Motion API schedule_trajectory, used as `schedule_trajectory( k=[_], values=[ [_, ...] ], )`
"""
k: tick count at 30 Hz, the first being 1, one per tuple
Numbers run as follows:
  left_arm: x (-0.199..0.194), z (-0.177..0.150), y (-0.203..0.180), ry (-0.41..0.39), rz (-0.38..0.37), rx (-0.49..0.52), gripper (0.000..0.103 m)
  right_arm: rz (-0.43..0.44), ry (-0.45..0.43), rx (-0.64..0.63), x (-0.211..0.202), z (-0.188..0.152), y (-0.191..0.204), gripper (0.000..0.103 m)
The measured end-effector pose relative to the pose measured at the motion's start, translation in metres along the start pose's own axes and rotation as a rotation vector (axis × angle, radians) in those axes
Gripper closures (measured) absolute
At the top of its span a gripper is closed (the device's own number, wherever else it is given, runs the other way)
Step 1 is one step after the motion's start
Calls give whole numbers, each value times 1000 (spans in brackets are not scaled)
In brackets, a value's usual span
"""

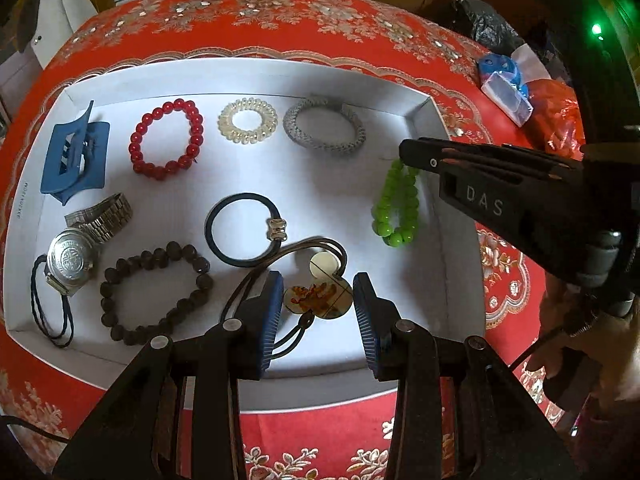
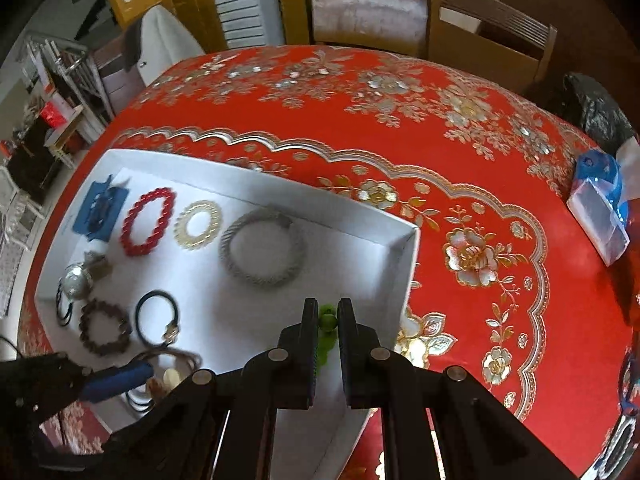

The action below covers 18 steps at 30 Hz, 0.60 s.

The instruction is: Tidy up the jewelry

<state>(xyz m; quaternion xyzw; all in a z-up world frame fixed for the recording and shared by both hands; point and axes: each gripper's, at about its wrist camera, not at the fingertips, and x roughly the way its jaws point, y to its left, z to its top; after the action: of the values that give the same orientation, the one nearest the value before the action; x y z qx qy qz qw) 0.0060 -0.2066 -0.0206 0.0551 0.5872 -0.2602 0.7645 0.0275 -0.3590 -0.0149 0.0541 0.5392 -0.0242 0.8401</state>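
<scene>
A white tray [image 1: 256, 68] on the red tablecloth holds a blue hair claw [image 1: 74, 156], red bead bracelet [image 1: 166, 140], clear coil tie [image 1: 247, 120], grey woven bracelet [image 1: 324, 128], watch [image 1: 80, 248], dark bead bracelet [image 1: 156, 292] and black hair tie [image 1: 244, 230]. My left gripper [image 1: 318, 300] is low over the tray's near side, its blue pads pressed on a painted disc pendant [image 1: 320, 296] with a brown cord. My right gripper [image 2: 328, 316] is shut on a green bead bracelet [image 1: 394, 208], which hangs just above the tray's right end.
A blue and clear packet [image 2: 598, 208], an orange bag [image 1: 556, 120] and a black bag [image 1: 484, 24] lie at the table's right edge. Wooden chairs [image 2: 368, 8] stand beyond the far side. Bare red cloth [image 2: 460, 184] stretches right of the tray.
</scene>
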Motion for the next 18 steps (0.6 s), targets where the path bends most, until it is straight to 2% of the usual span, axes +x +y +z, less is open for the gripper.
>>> schedule_trajectory(
  k=[2,4,5,6,8,9,11,17,18],
  values=[
    [2,0,1,7,14,-2,68,32,11,28,2,-2,-4,87],
    [3,0,3,16,16,-12,68,75,-6,49,-4,-4,-5,72],
    [3,0,3,20,16,-16,66,72,-18,52,-9,-5,-3,70],
    [2,-1,3,21,13,-18,60,63,-33,49,-15,-6,-3,65],
    [-2,-2,4,17,13,-19,48,66,-66,62,-29,-9,-2,65],
    [-5,-4,4,8,12,-20,46,82,-78,78,-37,-11,-3,65],
    [-14,-7,6,-8,20,-23,46,94,-106,103,-52,-18,-5,64],
    [-40,-20,8,-67,110,6,46,68,-159,167,-83,-47,-1,50],
    [-44,-22,9,-75,128,10,45,64,-161,175,-85,-52,2,44]
  ],
)
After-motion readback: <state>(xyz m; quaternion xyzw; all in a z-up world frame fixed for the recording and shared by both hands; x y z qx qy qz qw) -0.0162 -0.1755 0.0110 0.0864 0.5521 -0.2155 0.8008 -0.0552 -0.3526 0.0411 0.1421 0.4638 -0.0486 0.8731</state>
